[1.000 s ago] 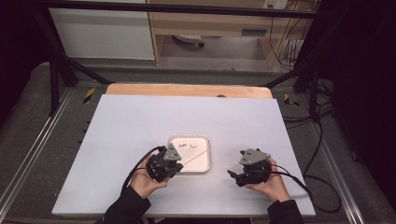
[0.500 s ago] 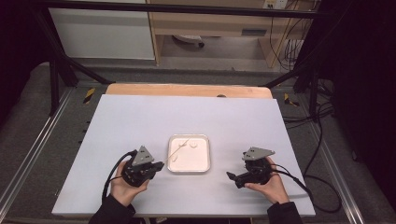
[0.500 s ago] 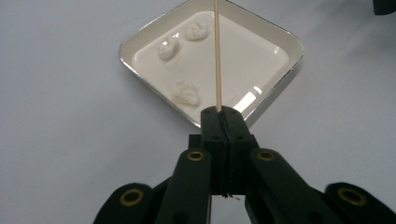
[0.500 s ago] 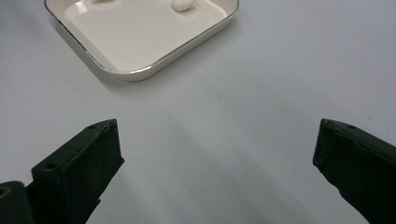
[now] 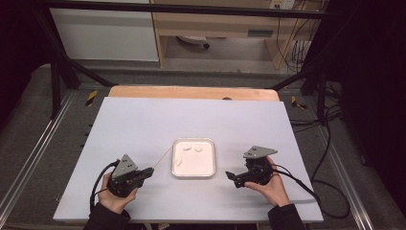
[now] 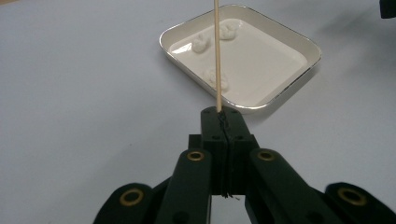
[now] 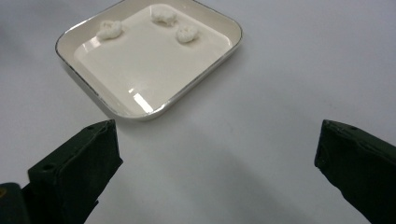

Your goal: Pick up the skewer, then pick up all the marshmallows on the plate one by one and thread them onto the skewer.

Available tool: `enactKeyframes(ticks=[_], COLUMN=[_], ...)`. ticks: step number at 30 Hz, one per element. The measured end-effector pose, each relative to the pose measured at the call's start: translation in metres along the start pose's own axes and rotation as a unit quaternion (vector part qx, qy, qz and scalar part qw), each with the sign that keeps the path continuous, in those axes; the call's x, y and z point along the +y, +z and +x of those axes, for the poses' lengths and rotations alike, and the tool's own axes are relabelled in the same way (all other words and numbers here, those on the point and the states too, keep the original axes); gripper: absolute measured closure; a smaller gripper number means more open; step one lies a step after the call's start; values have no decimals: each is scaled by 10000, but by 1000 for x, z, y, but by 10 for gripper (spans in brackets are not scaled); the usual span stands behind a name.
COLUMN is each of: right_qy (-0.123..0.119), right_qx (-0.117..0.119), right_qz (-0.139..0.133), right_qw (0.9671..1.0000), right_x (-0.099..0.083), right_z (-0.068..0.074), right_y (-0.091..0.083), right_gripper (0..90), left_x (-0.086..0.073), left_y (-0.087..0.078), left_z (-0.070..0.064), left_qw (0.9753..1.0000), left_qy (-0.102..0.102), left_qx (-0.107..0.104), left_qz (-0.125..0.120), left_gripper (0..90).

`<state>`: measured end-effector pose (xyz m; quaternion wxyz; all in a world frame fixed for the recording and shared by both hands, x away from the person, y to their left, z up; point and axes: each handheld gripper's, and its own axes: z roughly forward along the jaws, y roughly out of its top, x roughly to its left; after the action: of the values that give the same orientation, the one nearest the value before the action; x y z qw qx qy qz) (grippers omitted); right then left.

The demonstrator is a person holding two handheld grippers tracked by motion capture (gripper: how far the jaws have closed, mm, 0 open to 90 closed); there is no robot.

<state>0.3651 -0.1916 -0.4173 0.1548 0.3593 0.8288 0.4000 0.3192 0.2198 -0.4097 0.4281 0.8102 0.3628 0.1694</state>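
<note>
While three white lumps (image 5: pixel 187 152) sit inside the tray (image 5: pixel 208 171) at table centre, the left gripper (image 5: pixel 143 173), at eight o'clock, pinches a thin wooden skewer (image 5: pixel 162 158) aimed at them. Right gripper (image 5: pixel 231 177), four o'clock, jaws spread, empty. Risk: the skewer slipping or nudging the tray.

thin wooden skewer (image 6: pixel 217 56), white tray (image 5: pixel 209 168), three pale lumps (image 7: pixel 187 33)

Pale grey table (image 5: pixel 143 124), shallow white tray (image 5: pixel 208 172) on it near front
</note>
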Motion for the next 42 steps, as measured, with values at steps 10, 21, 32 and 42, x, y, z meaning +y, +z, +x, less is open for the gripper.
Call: enactKeyframes(ticks=[10, 21, 32, 42], right_qy=[131, 232, 239, 96], right_qx=[47, -34, -54, -134], right_qz=[-171, -170, -78, 88], right_qw=[9998, 9996, 9997, 9998], right_x=[21, 44, 71, 83], right_z=[9, 17, 26, 29], right_y=[17, 43, 78, 111], right_gripper=[7, 8, 44, 208], left_x=[-4, -7, -8, -10], left_y=[0, 0, 3, 4], left_z=[4, 9, 8, 8], left_qw=[9999, 9996, 9996, 9995], left_qy=[-90, -209, -219, -244], left_qx=[-37, -65, -48, -37], left_qz=[-113, -204, -192, -202], left_gripper=[889, 889, 889, 889])
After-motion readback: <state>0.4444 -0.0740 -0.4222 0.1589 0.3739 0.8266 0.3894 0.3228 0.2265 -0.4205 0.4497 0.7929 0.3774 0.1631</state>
